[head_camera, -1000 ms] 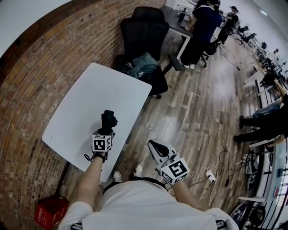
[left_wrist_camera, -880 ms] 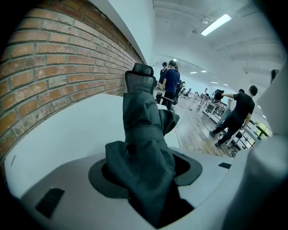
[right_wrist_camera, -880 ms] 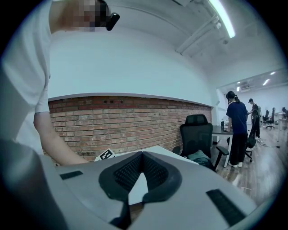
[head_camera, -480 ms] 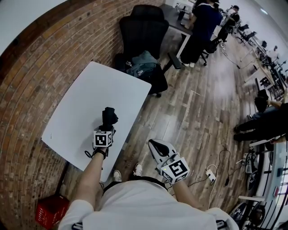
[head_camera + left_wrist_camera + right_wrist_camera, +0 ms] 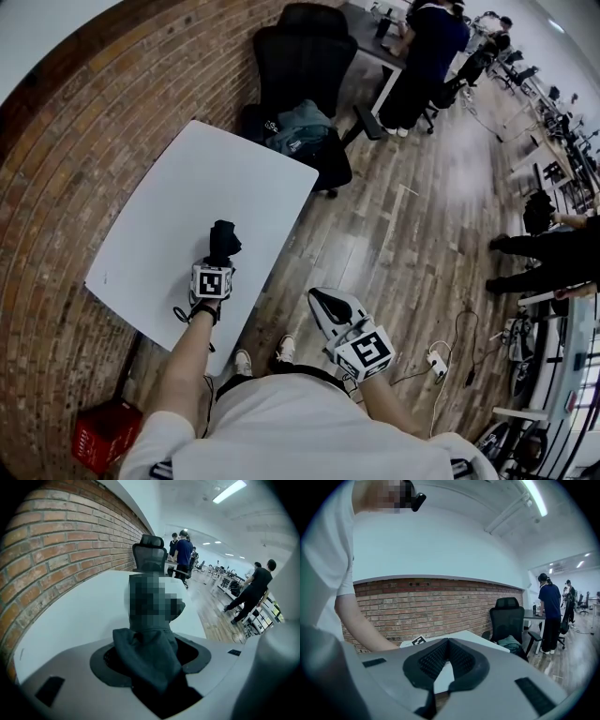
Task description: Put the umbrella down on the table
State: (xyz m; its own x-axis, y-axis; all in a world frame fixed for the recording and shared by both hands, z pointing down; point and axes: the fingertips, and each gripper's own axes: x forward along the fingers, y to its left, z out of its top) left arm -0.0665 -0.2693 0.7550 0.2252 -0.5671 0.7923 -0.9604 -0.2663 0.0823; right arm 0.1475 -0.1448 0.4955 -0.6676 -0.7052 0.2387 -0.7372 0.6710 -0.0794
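Note:
A folded black umbrella (image 5: pixel 223 241) sticks out of my left gripper (image 5: pixel 219 262), which is shut on its fabric over the near part of the white table (image 5: pixel 159 225). In the left gripper view the dark cloth of the umbrella (image 5: pixel 149 656) fills the gap between the jaws, and its far end is blurred out. Whether the umbrella touches the table top I cannot tell. My right gripper (image 5: pixel 322 302) hangs off the table's right side, near my body over the wooden floor. Its jaws are shut with nothing between the pads (image 5: pixel 461 660).
A black office chair (image 5: pixel 302 58) and a dark bag with a teal jacket (image 5: pixel 302 136) stand past the table's far end. The brick wall (image 5: pixel 56 169) runs along the table's left side. A red crate (image 5: pixel 101 437) sits on the floor near left. People stand and sit at desks far right.
My left gripper has shifted a little farther over the table with the umbrella still in it. The right gripper has stayed where it was.

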